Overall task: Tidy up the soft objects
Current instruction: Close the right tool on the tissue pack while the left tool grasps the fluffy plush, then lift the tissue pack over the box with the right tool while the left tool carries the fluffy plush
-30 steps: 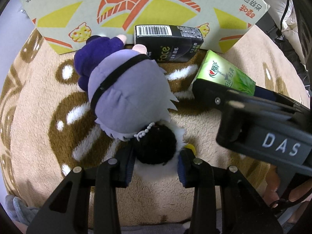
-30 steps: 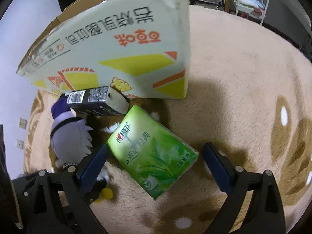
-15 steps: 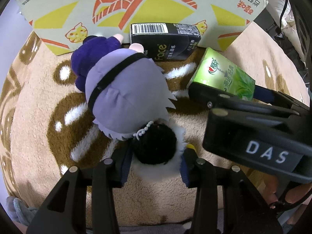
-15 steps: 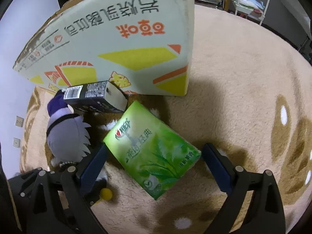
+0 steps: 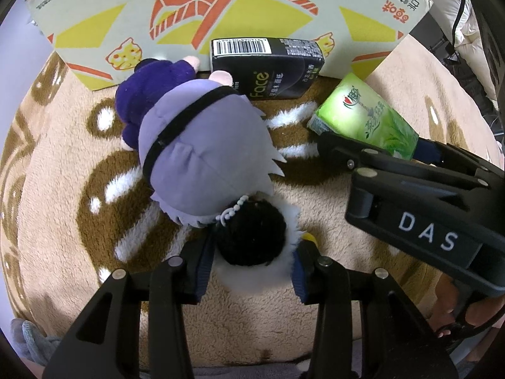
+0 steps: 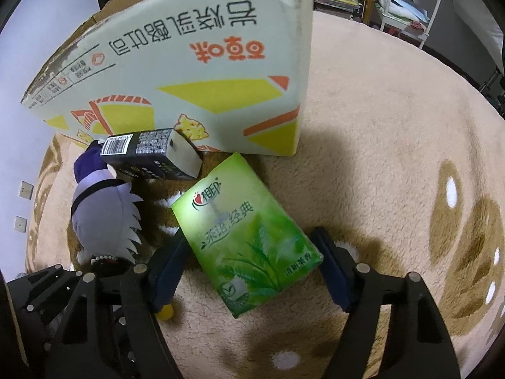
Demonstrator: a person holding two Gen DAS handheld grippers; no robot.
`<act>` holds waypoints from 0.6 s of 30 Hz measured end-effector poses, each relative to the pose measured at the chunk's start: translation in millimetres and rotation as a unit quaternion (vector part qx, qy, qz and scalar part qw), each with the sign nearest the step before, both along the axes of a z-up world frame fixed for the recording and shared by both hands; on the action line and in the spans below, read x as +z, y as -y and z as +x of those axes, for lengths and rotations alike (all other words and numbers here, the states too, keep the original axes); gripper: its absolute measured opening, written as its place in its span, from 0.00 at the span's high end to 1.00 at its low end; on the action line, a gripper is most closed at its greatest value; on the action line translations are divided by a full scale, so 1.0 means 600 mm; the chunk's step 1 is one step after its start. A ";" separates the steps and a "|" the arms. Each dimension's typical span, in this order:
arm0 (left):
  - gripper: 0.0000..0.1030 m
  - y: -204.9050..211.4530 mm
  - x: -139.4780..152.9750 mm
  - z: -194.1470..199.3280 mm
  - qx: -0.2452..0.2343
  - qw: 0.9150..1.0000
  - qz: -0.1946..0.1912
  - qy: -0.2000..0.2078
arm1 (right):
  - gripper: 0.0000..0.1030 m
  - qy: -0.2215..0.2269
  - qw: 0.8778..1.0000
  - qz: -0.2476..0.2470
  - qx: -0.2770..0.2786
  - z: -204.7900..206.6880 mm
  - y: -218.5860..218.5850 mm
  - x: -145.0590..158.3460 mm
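Note:
A plush doll with a lilac head and dark purple body lies face down on the rug, also seen at the left of the right wrist view. My left gripper is shut on its black fluffy end, one pad on each side. A green tissue pack lies flat and askew between the fingers of my right gripper. Those jaws are closing, and the pads stand close beside the pack's edges. The left wrist view shows the same green tissue pack behind the right gripper's black body. A black tissue pack leans against the box.
A large printed cardboard box stands on the beige and brown rug, right behind the doll and packs. A small yellow thing lies by the right gripper's left finger. Shelves and clutter stand beyond the rug. A hand shows at lower right.
The right gripper's jaws have narrowed from wide open to close around the green tissue pack. The left gripper has kept its hold on the doll and stayed put.

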State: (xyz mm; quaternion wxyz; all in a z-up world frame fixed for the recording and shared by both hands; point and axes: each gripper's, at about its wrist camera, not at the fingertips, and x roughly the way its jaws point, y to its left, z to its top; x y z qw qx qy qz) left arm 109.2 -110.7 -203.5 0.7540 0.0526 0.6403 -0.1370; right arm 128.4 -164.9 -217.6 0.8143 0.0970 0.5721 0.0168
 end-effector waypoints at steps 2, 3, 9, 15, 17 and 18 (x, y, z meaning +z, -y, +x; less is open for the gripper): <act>0.66 -0.003 0.002 0.000 0.002 1.000 0.001 0.002 | 0.23 0.001 1.000 0.006 -0.002 -0.001 0.004 0.003; 0.67 -0.005 0.003 0.001 0.002 1.000 0.000 0.003 | 0.24 0.002 1.000 0.008 -0.003 -0.002 0.007 0.007; 0.69 -0.021 0.010 0.001 0.005 1.000 -0.008 0.004 | 0.25 0.005 1.000 0.015 -0.004 -0.005 0.015 0.011; 0.70 -0.038 0.026 -0.013 0.005 1.000 -0.009 0.014 | 0.27 0.017 1.000 0.023 -0.007 -0.020 0.027 0.029; 0.70 -0.043 0.036 -0.022 0.002 1.000 -0.012 0.023 | 0.28 0.020 0.999 0.024 -0.008 -0.025 0.030 0.031; 0.70 -0.047 0.043 -0.026 0.001 0.999 -0.014 0.030 | 0.28 0.022 0.999 0.024 -0.009 -0.028 0.033 0.033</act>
